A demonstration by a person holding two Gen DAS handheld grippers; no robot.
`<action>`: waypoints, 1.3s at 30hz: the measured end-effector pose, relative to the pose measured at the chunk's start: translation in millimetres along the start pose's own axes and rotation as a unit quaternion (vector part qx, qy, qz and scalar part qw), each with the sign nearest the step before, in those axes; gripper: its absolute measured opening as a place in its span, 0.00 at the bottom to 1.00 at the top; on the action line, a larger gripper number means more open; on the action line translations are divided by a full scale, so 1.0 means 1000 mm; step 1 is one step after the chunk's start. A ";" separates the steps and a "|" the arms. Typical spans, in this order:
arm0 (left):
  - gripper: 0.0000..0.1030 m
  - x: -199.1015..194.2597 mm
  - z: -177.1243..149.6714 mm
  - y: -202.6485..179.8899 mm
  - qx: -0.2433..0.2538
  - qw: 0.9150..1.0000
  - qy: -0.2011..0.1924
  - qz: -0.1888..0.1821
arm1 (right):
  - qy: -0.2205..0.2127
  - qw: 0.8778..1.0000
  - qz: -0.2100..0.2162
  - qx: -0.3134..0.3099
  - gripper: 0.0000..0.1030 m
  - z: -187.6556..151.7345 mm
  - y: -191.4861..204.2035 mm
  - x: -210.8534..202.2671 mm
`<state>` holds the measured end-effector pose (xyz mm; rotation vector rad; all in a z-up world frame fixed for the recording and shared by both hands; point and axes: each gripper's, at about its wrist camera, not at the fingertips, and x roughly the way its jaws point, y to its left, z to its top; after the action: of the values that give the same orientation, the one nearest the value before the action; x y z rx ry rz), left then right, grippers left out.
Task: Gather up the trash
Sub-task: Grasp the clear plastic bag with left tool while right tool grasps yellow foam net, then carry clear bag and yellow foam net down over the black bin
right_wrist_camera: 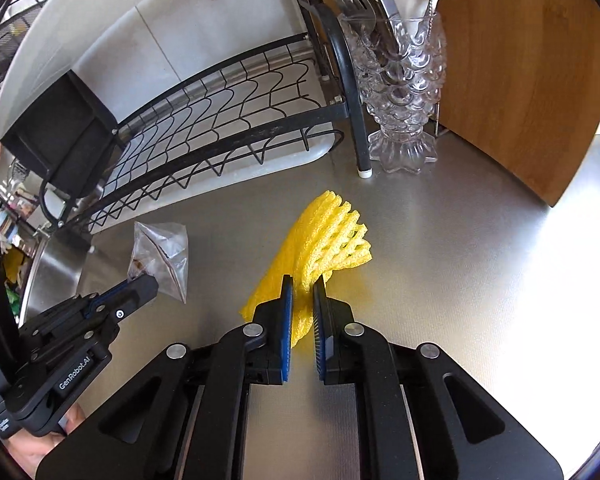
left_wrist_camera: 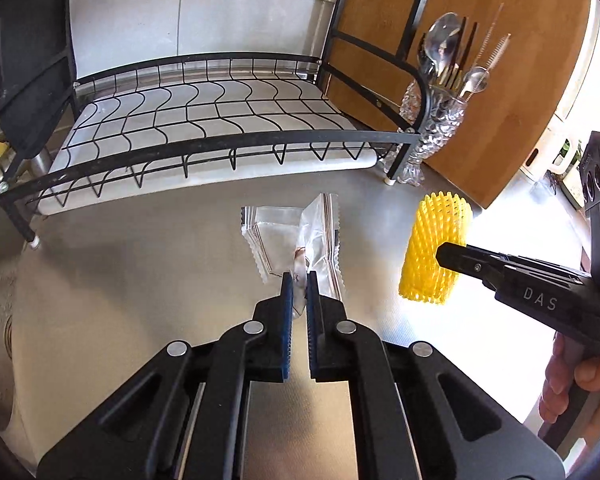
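A crumpled clear plastic wrapper (left_wrist_camera: 300, 236) with zigzag edges hangs above the steel counter, pinched at its near corner by my left gripper (left_wrist_camera: 299, 276), which is shut on it. The same clear plastic wrapper (right_wrist_camera: 162, 252) shows at the left of the right wrist view, held by the left gripper (right_wrist_camera: 138, 280). A yellow foam fruit net (right_wrist_camera: 324, 236) is squeezed between the blue pads of my right gripper (right_wrist_camera: 303, 278), shut on it. From the left wrist view the yellow foam net (left_wrist_camera: 434, 248) stands upright in the right gripper (left_wrist_camera: 446, 256).
A black wire dish rack (left_wrist_camera: 204, 120) on a white drip tray stands behind. A glass fish-shaped holder (right_wrist_camera: 400, 92) with spoons and forks sits beside a wooden board (right_wrist_camera: 520, 72). A sink basin (right_wrist_camera: 56, 268) lies at the left. A person's hand (left_wrist_camera: 580, 384) grips the right tool.
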<state>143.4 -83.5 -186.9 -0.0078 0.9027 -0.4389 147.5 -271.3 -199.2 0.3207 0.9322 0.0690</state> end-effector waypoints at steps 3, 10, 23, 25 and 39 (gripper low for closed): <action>0.05 -0.031 -0.025 0.000 -0.002 1.000 -0.001 0.001 | -0.012 1.000 -0.003 -0.004 0.10 -0.019 0.010 -0.024; 0.05 -0.114 -0.089 -0.002 -0.021 1.000 -0.020 0.002 | -0.035 0.999 0.002 -0.015 0.10 -0.079 0.036 -0.083; 0.05 -0.201 -0.231 -0.003 -0.049 0.999 0.002 -0.003 | -0.005 0.999 0.011 -0.050 0.10 -0.222 0.077 -0.140; 0.05 -0.199 -0.252 -0.001 -0.056 0.998 0.019 -0.006 | 0.015 0.999 0.007 -0.052 0.10 -0.243 0.077 -0.137; 0.05 -0.108 -0.345 0.009 -0.083 0.988 0.127 -0.022 | 0.133 0.990 -0.015 -0.040 0.10 -0.327 0.055 -0.062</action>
<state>-174.2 25.3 -322.6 -0.1262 1.1910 -0.4104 -146.2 -152.3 -315.5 0.2268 1.1955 0.1235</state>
